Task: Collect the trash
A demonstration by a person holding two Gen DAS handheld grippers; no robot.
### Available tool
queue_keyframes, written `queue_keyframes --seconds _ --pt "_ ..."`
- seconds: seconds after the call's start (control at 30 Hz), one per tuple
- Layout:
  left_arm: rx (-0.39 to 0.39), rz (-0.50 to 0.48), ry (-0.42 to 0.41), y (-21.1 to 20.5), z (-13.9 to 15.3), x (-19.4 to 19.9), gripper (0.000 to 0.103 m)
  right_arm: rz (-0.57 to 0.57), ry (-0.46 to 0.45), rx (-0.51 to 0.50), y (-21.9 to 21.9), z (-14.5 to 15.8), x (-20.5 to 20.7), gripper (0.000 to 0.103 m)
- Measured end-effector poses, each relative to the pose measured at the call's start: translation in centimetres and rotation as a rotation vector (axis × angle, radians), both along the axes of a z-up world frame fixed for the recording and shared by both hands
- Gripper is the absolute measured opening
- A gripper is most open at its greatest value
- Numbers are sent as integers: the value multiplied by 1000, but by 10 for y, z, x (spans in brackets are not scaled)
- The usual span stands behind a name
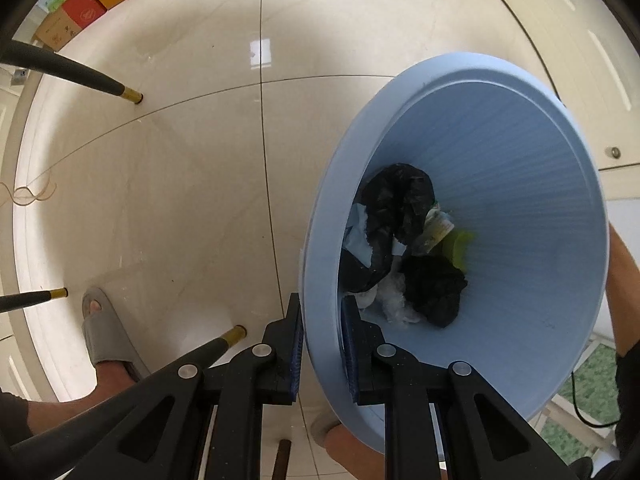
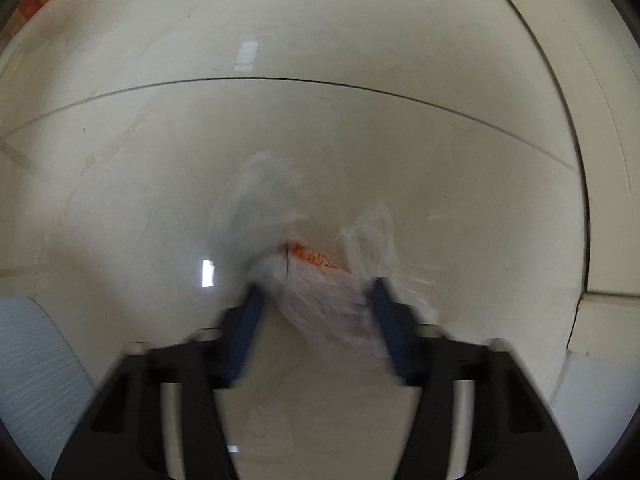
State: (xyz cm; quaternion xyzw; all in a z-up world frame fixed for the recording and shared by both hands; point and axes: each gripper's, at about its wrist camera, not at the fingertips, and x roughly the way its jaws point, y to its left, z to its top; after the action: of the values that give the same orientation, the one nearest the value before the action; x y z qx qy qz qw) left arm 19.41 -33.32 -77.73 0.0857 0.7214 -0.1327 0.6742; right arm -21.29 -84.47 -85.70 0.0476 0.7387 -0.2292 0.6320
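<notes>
Left wrist view: light-blue bin (image 1: 520, 184), tilted, rim pinched between pads of left tongs (image 1: 322, 344), one pad outside the wall, one inside. Within the bin, beyond the inner pad: crumpled black bags (image 1: 404, 216), white tissue (image 1: 394, 304), pale-blue scrap (image 1: 360, 240), yellow-green item (image 1: 460, 246), small printed wrapper (image 1: 436, 226). Left of the tongs: grey slipper on a foot (image 1: 106, 332), three dark furniture legs with brass tips (image 1: 132, 95), loop of thin cord (image 1: 30, 192) at the far left edge. Far beyond the tongs, upper left: stacked cardboard boxes (image 1: 86, 0), orange, red and brown. Right of the bin: a person's forearm (image 1: 624, 288).

Right wrist view, blurred: clear plastic bag (image 2: 320, 292) with orange print, lying on cream tiled floor (image 2: 320, 128), between the blue pads of right tongs (image 2: 316, 292). Jaws part-way closed around the bag; firmness of contact impossible to tell through blur. Loose bag ends spreading ahead of the pads. Lower left of the tongs: ribbed pale-blue bin wall. Right of the tongs: pale cabinet base (image 2: 612, 200).
</notes>
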Motion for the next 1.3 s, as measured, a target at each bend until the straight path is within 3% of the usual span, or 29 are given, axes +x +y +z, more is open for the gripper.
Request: queue_keyframes --seconds 0.07,0.37,0.57,0.77,1.07,1.1,1.17,1.2,1.3 --pt "4 4 -3 1 -5 2 14 -19 0 31 3 1 -3 28" --pt "12 0 -8 4 -17 6 14 -174 -59 164 32 34 -47 20" --pt "9 10 -11 14 -33 15 14 -189 -120 163 63 116 -75 14" --pt "5 24 -14 22 -45 19 14 -158 -184 163 86 203 -71 10" --pt "-13 55 -4 38 -72 32 14 -148 -280 228 135 276 -65 9" --pt "-12 60 -6 27 -72 25 14 -133 -291 230 142 288 -62 9" --pt "-10 54 -13 35 -81 30 14 -108 -311 237 159 306 -62 9" --pt "29 59 -44 36 -79 24 14 -83 -327 247 170 320 -56 8" --pt "24 72 -40 50 -91 36 14 -17 -347 283 200 343 -45 4"
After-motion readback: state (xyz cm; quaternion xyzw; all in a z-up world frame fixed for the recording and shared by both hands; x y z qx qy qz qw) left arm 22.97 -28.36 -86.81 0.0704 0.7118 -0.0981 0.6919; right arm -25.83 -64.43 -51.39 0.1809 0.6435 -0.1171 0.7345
